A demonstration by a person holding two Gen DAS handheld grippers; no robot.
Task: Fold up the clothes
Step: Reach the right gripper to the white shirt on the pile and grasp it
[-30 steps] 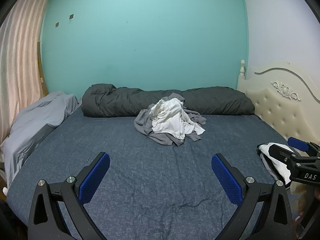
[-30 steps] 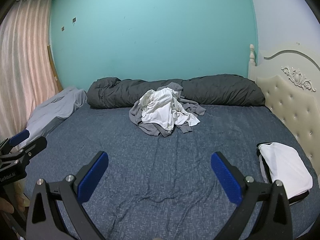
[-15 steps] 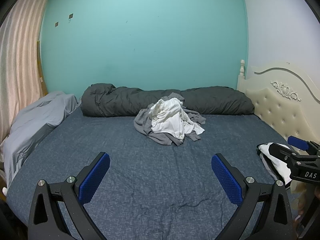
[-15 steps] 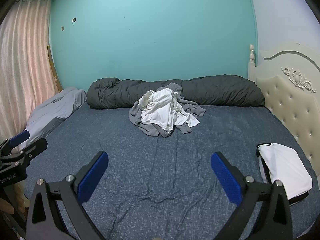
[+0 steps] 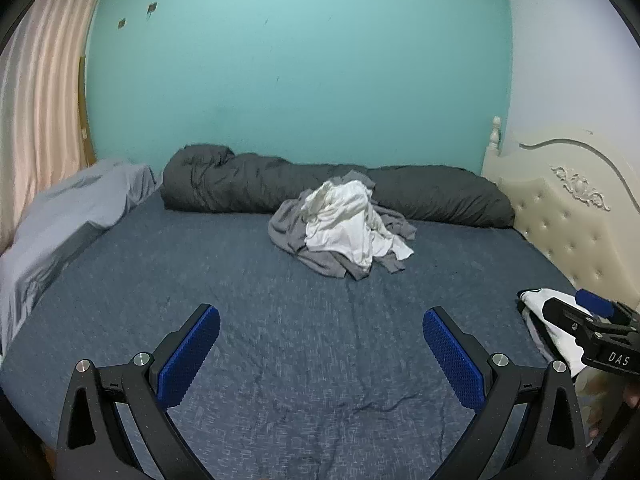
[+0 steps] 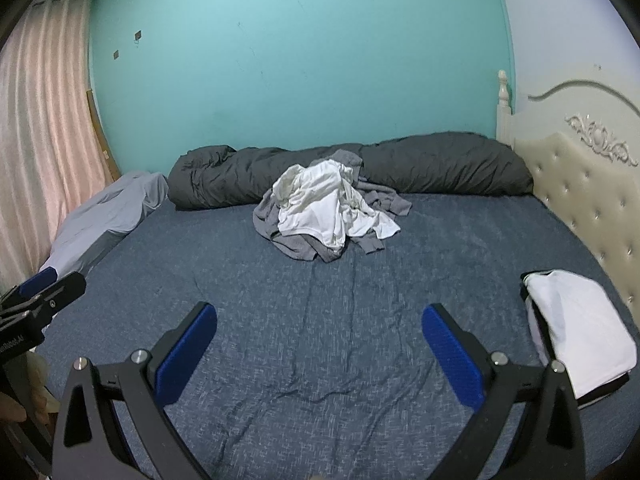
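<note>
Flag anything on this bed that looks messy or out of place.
A crumpled heap of clothes, white garments tangled over grey ones, sits unfolded mid-bed against the rolled dark grey duvet. The folded white garment near the headboard looks tidy. Nothing looks damaged or spilled.

Right claw (image 5: pixel 592 312) (partly cut off) hides folded clothes (image 5: pixel 536 304).

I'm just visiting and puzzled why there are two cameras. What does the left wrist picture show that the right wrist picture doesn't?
Only the left wrist view shows the right gripper from the side, covering part of the folded white garment.

Only the right wrist view shows the left gripper at its edge, and that folded garment almost whole.

Both show the blue bed sheet, the heap of white and grey clothes, the rolled dark duvet, the cream headboard and open jaws.
</note>
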